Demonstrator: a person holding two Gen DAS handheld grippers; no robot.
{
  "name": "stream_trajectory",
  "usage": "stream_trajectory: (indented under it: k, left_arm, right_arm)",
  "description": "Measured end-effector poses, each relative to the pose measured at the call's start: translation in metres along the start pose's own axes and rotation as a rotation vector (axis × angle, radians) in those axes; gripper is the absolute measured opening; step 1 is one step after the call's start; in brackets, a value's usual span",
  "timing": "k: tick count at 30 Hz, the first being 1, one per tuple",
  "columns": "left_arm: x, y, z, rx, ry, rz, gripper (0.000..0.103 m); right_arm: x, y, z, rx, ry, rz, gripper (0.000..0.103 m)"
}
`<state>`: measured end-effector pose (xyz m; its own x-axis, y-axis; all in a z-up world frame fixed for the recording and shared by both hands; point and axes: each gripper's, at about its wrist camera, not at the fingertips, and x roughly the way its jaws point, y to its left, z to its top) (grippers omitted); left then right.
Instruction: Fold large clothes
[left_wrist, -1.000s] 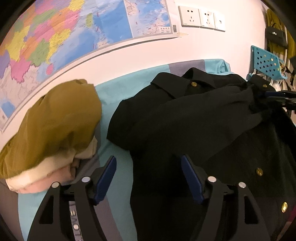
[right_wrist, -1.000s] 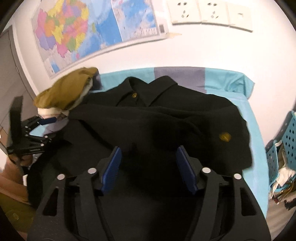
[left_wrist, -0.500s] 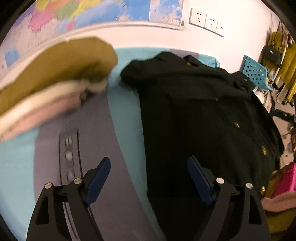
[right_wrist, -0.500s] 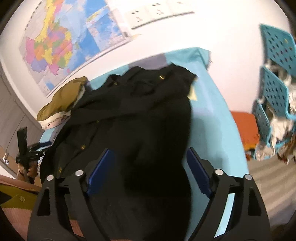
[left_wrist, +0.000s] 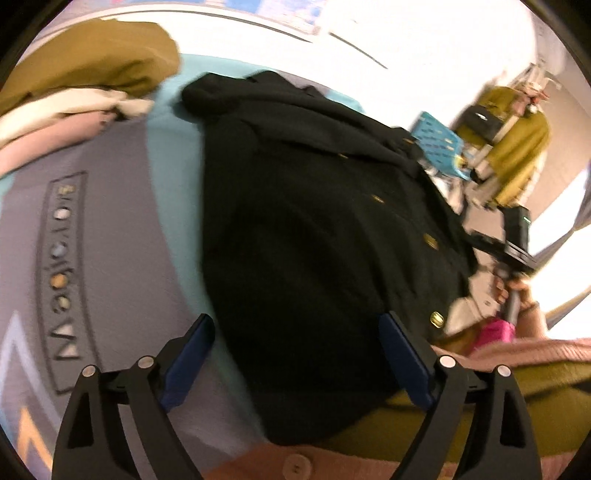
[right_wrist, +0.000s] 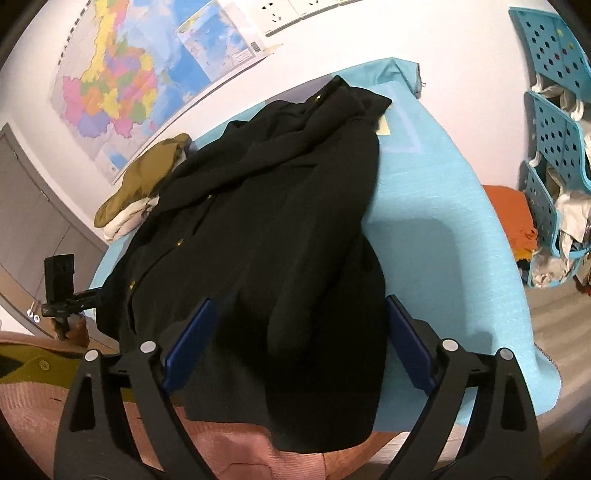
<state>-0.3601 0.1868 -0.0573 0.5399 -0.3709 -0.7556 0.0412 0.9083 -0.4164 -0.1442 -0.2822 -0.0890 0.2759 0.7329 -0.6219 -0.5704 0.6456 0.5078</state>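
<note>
We find the coat lying lengthwise on the bed cover, collar toward the wall, hem at the near edge. A pile of folded clothes sits left of its shoulder. Storage baskets stand beyond the bed's right side.

Both grippers now sit back at the near hem of the black coat. Its sleeves lie folded in, and the body looks narrower than a second ago.
</note>
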Motion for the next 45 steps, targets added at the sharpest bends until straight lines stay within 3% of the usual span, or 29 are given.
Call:
stream_trajectory:
  k: [3, 9, 12, 18, 19, 20, 21, 22, 23, 26, 28, 29, 30, 31, 32, 34, 35, 36, 37, 38, 39, 41, 45]
  left_arm:
    - [0.005, -0.005, -0.001, 0.005, -0.007, -0.039, 0.096]
    - [0.019, -0.005, 0.015, -0.028, -0.031, -0.086, 0.096]
    - [0.024, -0.002, 0.024, -0.059, -0.042, -0.105, 0.096]
    - [0.032, -0.013, 0.031, -0.017, -0.033, -0.039, 0.095]
    - [0.033, -0.016, 0.031, -0.013, -0.037, -0.020, 0.090]
    - [0.033, -0.017, 0.030, -0.014, -0.038, -0.006, 0.083]
    - [0.034, -0.017, 0.031, -0.020, -0.036, 0.007, 0.065]
    - [0.035, -0.017, 0.031, -0.035, -0.029, 0.013, 0.036]
    - [0.038, -0.015, 0.032, -0.056, -0.004, 0.006, 0.030]
    - [0.033, -0.013, 0.034, -0.080, -0.018, 0.019, 0.025]
    - [0.023, -0.010, 0.035, -0.109, -0.040, 0.000, 0.025]
    - [0.018, -0.007, 0.035, -0.111, -0.051, 0.003, 0.028]
    - [0.018, -0.004, 0.036, -0.119, -0.048, -0.002, 0.035]
    - [0.021, 0.000, 0.035, -0.129, -0.028, -0.027, 0.047]
    - [0.025, 0.002, 0.035, -0.134, -0.006, -0.050, 0.051]
    - [0.031, 0.006, 0.034, -0.136, -0.015, -0.070, 0.057]
    - [0.032, 0.006, 0.033, -0.127, -0.024, -0.091, 0.060]
    - [0.033, 0.004, 0.034, -0.128, -0.031, -0.097, 0.061]
    - [0.034, 0.004, 0.034, -0.136, -0.030, -0.103, 0.057]
    - [0.036, 0.004, 0.034, -0.143, -0.027, -0.106, 0.046]
    - [0.038, 0.005, 0.035, -0.155, -0.016, -0.097, 0.026]
    - [0.034, 0.004, 0.035, -0.171, -0.023, -0.098, 0.023]
    - [-0.012, -0.002, 0.037, -0.160, -0.148, -0.136, 0.018]
  right_arm:
    - [0.000, -0.003, 0.000, 0.008, -0.009, 0.024, 0.091]
    - [-0.003, -0.004, 0.000, -0.013, -0.020, 0.086, 0.090]
    - [-0.004, -0.010, 0.004, -0.010, -0.027, 0.008, 0.084]
    - [0.010, 0.010, 0.003, -0.137, 0.017, -0.005, 0.085]
    - [0.011, 0.011, 0.003, -0.132, 0.022, 0.020, 0.082]
    - [0.012, 0.009, 0.002, -0.105, 0.033, 0.077, 0.065]
    - [0.015, 0.006, 0.002, -0.072, 0.051, 0.131, 0.045]
    - [0.017, 0.005, 0.000, -0.058, 0.066, 0.161, 0.041]
    - [0.020, 0.007, -0.002, -0.059, 0.072, 0.163, 0.038]
    - [0.014, 0.010, -0.004, -0.005, 0.051, 0.229, 0.025]
    - [0.005, 0.019, -0.005, -0.017, 0.020, 0.275, 0.024]
    - [0.005, 0.025, -0.005, -0.048, 0.024, 0.253, 0.029]
    - [0.009, 0.028, -0.007, -0.067, 0.055, 0.211, 0.045]
    - [0.014, 0.027, -0.008, -0.060, 0.085, 0.228, 0.054]
    - [0.020, 0.026, -0.010, -0.052, 0.102, 0.244, 0.061]
    - [0.025, 0.027, -0.012, -0.059, 0.092, 0.239, 0.058]
    - [0.026, 0.027, -0.012, -0.049, 0.089, 0.243, 0.052]
    - [0.028, 0.026, -0.012, -0.026, 0.080, 0.244, 0.036]
    - [0.030, 0.026, -0.012, -0.011, 0.078, 0.260, 0.026]
    - [0.033, 0.029, -0.012, -0.003, 0.072, 0.274, 0.018]
    - [0.032, 0.033, -0.012, 0.002, 0.056, 0.279, 0.015]
    - [0.017, 0.037, -0.008, 0.013, 0.002, 0.325, 0.013]
    - [-0.034, 0.056, -0.001, 0.008, -0.170, 0.400, 0.011]
